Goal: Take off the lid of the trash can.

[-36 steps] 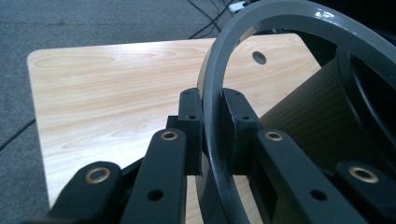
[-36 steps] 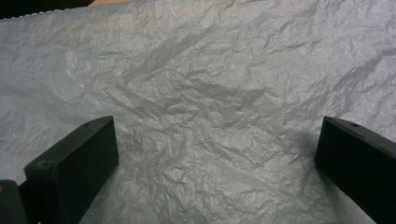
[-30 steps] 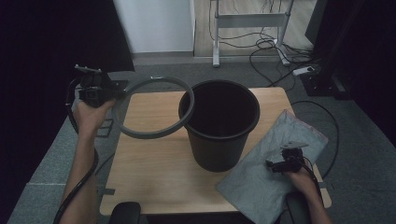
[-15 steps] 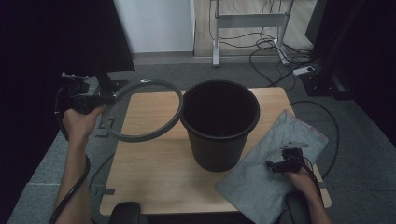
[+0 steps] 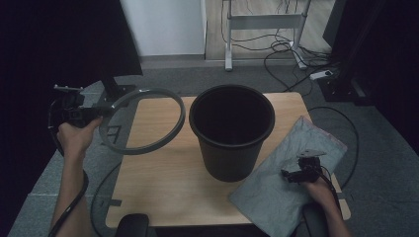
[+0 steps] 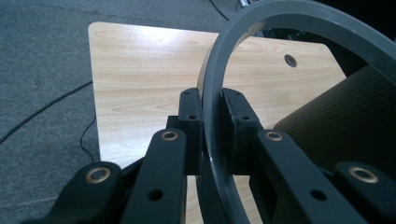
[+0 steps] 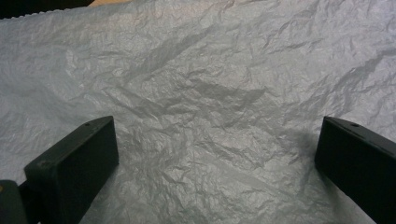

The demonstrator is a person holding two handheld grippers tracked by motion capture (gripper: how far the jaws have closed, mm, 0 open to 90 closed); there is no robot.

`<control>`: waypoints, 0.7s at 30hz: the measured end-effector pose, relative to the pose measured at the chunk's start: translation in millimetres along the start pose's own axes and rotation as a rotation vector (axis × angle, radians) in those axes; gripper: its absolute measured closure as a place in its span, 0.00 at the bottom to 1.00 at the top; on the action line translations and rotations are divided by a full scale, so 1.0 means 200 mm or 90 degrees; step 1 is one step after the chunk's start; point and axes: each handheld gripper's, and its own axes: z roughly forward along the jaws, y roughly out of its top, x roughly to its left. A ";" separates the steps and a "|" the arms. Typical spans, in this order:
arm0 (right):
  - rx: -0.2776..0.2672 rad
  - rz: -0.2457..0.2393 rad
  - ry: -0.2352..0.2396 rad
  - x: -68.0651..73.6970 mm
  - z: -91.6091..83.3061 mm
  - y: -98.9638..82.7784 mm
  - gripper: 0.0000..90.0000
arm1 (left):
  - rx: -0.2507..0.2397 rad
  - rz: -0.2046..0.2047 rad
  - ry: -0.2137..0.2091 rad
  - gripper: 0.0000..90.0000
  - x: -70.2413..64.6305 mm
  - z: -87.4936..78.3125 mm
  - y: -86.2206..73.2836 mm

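A grey plastic ring [image 5: 180,121] hangs over the table's left edge, just left of the black bin [image 5: 230,158], with a small gap between them. My left gripper [image 5: 101,109] is shut on the ring's left side. In the left gripper view the jaws [image 6: 212,116] pinch the ring [image 6: 299,18] edge-on, and the bin's wall [image 6: 345,126] stands at the right. A crumpled grey plastic bag [image 5: 272,190] lies flat on the table's front right corner. My right gripper [image 5: 291,174] hovers low over it, open, its jaws [image 7: 215,163] spread wide above the bag [image 7: 210,93].
The wooden table [image 5: 163,182] has bare room in front of and left of the bin. A cable [image 5: 106,180] trails over its left edge to the floor. A white panel [image 5: 163,24] and a metal stand [image 5: 262,24] with cables are behind the table.
My left hand has carried the ring leftward and a little down, off the bin's rim, so the ring now stands apart from the bin. The right hand has stayed put.
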 end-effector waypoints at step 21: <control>0.000 0.000 0.000 0.00 0.00 0.00 0.00 | 0.017 0.007 -0.007 0.88 0.04 0.17 -0.15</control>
